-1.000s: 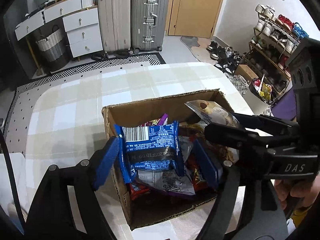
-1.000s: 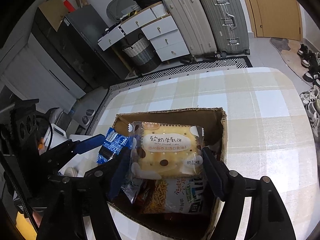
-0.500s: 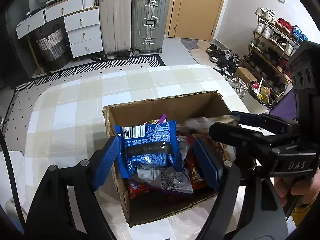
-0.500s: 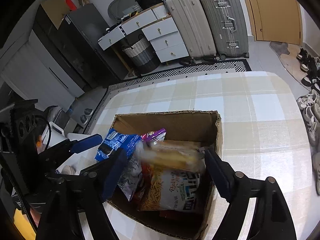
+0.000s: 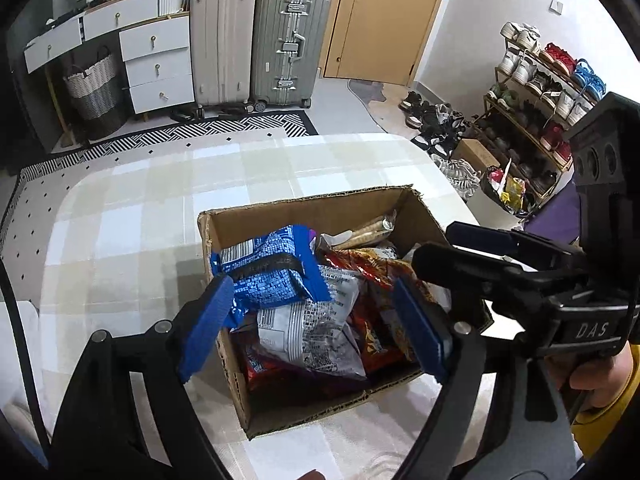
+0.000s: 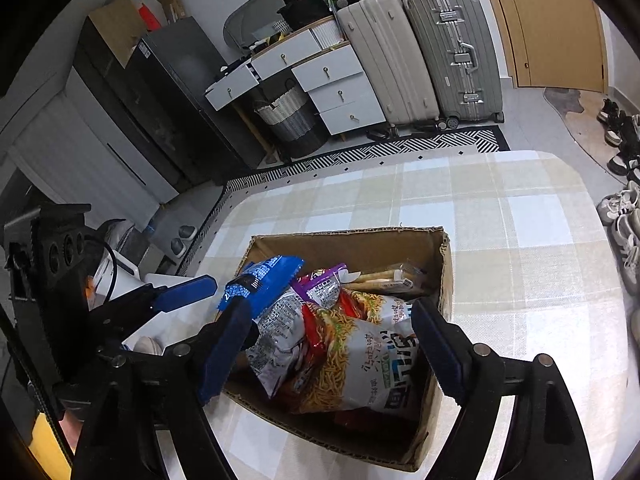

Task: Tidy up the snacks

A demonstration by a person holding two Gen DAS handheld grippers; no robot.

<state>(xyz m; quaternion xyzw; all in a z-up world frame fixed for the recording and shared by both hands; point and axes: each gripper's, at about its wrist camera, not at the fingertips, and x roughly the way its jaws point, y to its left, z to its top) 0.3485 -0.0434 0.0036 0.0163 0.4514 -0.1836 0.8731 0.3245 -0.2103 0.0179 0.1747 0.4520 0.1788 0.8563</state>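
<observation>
Snack packets fill the brown cardboard box [image 5: 336, 408]; left hand-held gripper [image 5: 308, 320] is opening, letting go the blue crinkly packet [image 5: 272, 276], right hand-held gripper [image 6: 332, 344] released; next, withdraw.

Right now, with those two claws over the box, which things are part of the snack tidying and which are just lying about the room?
Part of the job:
cardboard box
blue snack bag
noodle snack bag

Just lying about:
suitcases
shoe rack
woven basket
drawers

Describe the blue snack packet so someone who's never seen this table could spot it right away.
On the checked table stands an open cardboard box full of snacks. The blue packet lies on top of the pile against the box's left wall. It is the only bright blue one, with a white barcode and a dark band, beside silver and red bags.
</observation>
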